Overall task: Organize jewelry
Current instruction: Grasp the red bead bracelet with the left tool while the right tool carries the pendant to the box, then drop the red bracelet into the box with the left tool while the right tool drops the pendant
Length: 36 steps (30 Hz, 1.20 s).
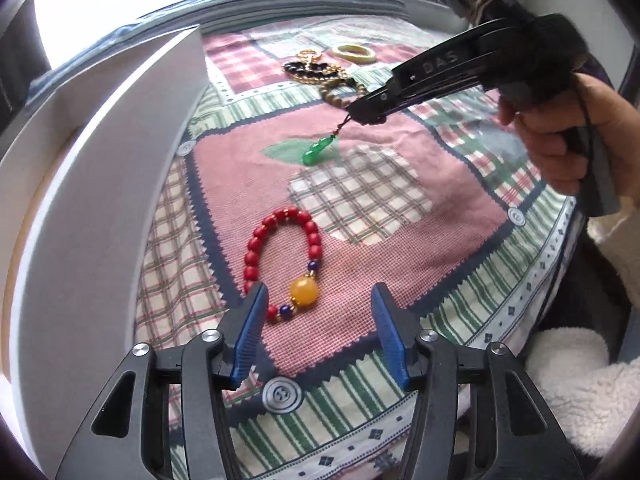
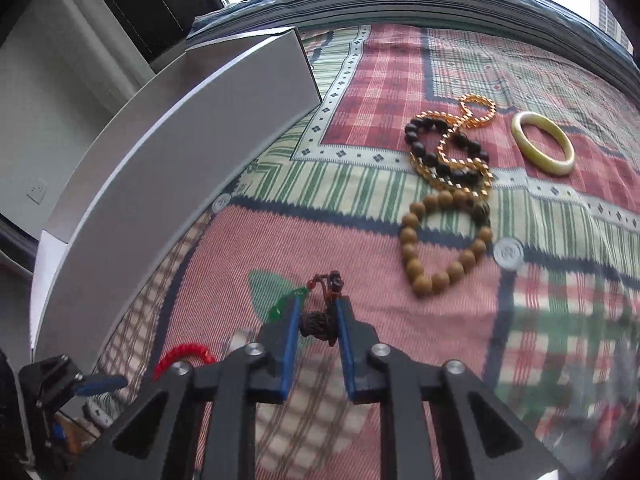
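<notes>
Pinching the dark cord, the right tongs dangle the green pendant above the quilted bed, clear for carrying toward the white box. The left tongs stand half open, empty, straddling the red bead bracelet for pickup.

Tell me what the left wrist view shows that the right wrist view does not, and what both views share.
Only the left wrist view: the full red bead bracelet with its orange bead, the hand on the right gripper, and the green pendant hanging free.

Only the right wrist view: the cord bunched between the right gripper's jaws, and the towers outside.

Both: the patchwork cover, the white box, the pale bangle, the black beads, the gold chain and the brown bead bracelet.
</notes>
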### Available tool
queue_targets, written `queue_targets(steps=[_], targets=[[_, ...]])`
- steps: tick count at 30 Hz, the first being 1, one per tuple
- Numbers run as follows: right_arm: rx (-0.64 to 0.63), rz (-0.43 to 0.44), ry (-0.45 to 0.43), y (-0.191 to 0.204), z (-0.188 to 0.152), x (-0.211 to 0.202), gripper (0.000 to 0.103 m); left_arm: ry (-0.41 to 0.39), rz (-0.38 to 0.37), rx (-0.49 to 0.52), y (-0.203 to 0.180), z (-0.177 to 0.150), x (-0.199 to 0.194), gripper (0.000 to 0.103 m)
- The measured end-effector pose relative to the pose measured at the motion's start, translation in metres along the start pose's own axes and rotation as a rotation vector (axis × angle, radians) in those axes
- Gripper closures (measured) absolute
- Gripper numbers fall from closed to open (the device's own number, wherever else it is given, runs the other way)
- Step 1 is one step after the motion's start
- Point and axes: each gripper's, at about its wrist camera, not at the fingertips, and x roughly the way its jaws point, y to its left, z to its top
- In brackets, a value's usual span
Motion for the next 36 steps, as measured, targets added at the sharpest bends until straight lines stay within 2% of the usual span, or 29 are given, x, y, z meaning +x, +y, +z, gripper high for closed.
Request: queue_targets(steps=[2,7,9,10,13,17,21,25,28,31,34,36], targets=[[0.021,0.022,-0.011,-0.005,-0.013,-0.014,0.084,0.033,0.013,0.015,-0.003,0.003,0.012,0.059],[0.061,0.092,-0.038,-0.009,-0.038,-0.045,0.084,0.073,0.002,-0.022,0.004,0.001,0.021,0.060],[0.070,0.116,-0.054,-0.009,-0.042,-0.056,0.084,0.083,-0.022,-0.051,0.007,0.002,0.023,0.072],[0.070,0.120,-0.063,-0.009,-0.043,-0.061,0.084,0.086,-0.040,-0.067,0.010,0.003,0.023,0.087],[0.073,0.129,-0.088,-0.006,-0.043,-0.074,0.084,0.085,-0.090,-0.134,0.017,0.005,0.020,0.088],[0.064,0.133,-0.117,-0.003,-0.043,-0.091,0.084,0.038,-0.184,-0.274,0.031,0.011,-0.001,0.088],[0.039,0.141,-0.131,0.008,-0.036,-0.103,0.084,-0.018,-0.304,-0.449,0.055,0.022,-0.034,0.088],[-0.026,0.147,-0.157,0.033,-0.024,-0.118,0.084,-0.077,-0.350,-0.562,0.081,0.027,-0.077,0.088],[-0.092,0.163,-0.182,0.060,-0.010,-0.128,0.084,-0.139,-0.292,-0.589,0.102,0.028,-0.118,0.088],[-0.159,0.186,-0.205,0.092,0.008,-0.134,0.084,-0.185,-0.180,-0.625,0.130,0.025,-0.153,0.088],[-0.225,0.209,-0.215,0.128,0.029,-0.130,0.084,-0.189,-0.039,-0.661,0.168,0.023,-0.169,0.088],[-0.265,0.220,-0.219,0.153,0.045,-0.121,0.084,-0.171,0.027,-0.679,0.192,0.022,-0.168,0.088]])
